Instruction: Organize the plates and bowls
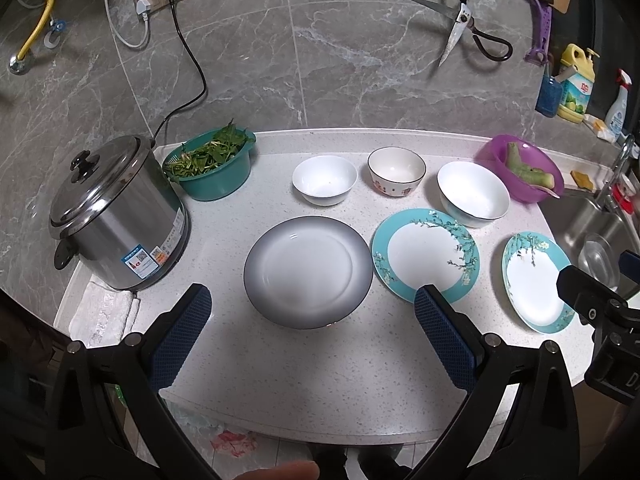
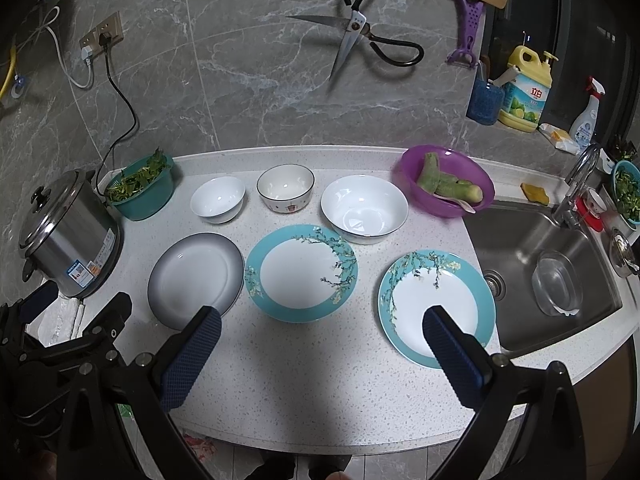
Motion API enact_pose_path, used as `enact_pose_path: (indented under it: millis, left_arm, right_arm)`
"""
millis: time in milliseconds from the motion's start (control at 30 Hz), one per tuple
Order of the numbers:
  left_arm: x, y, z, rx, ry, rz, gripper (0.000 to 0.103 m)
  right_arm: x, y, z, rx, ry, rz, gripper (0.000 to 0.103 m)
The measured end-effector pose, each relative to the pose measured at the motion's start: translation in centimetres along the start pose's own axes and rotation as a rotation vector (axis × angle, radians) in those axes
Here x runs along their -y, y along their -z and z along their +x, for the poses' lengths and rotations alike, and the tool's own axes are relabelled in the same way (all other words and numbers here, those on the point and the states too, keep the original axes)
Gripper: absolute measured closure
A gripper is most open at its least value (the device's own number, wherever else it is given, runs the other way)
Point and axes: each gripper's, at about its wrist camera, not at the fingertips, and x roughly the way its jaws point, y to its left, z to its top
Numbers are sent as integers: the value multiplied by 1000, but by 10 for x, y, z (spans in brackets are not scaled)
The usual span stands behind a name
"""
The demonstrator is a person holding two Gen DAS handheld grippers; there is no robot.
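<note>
— Nearest the left wrist camera?
— Both padded fingers of the left claw (image 1: 312, 304), spread wide and holding nothing, above the front of the counter (image 1: 320, 380). Straight ahead between them lies the grey plate (image 1: 308, 272). Just past the right finger is a teal-rimmed plate (image 1: 426, 256), and further right a second teal plate (image 1: 534, 282), partly behind the right claw (image 1: 592, 300), which pokes in at the edge.
— And beyond the plates?
— Three bowls in a row: a small white bowl (image 1: 324, 179), a patterned bowl (image 1: 396, 170) and a big white bowl (image 1: 474, 194). Far left stands a steel cooker (image 1: 120, 216) with a green basket of leaves (image 1: 212, 168) behind it; far right, a purple bowl (image 1: 520, 168).

— Now the right wrist view?
— The right claw (image 2: 322, 326) is likewise wide and empty. Its right finger overlaps the near teal plate (image 2: 436, 300); its left finger overlaps the grey plate's (image 2: 196, 276) front rim. Whether either touches, I cannot tell. The other teal plate (image 2: 300, 272) sits ahead between the fingers. The bowls (image 2: 364, 208) line up behind, and the sink (image 2: 552, 264) lies to the right.
</note>
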Motion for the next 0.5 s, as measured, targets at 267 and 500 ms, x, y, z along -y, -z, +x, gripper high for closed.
enact_pose_path:
  millis: [267,500]
  left_arm:
    - [1,-1,2,-5,1,1,0]
    - [2,-1,4,-7,3,0,0]
  right_arm:
    - [1,-1,1,-2,0,0,0]
    - [0,-2,2,-4,1,0,0]
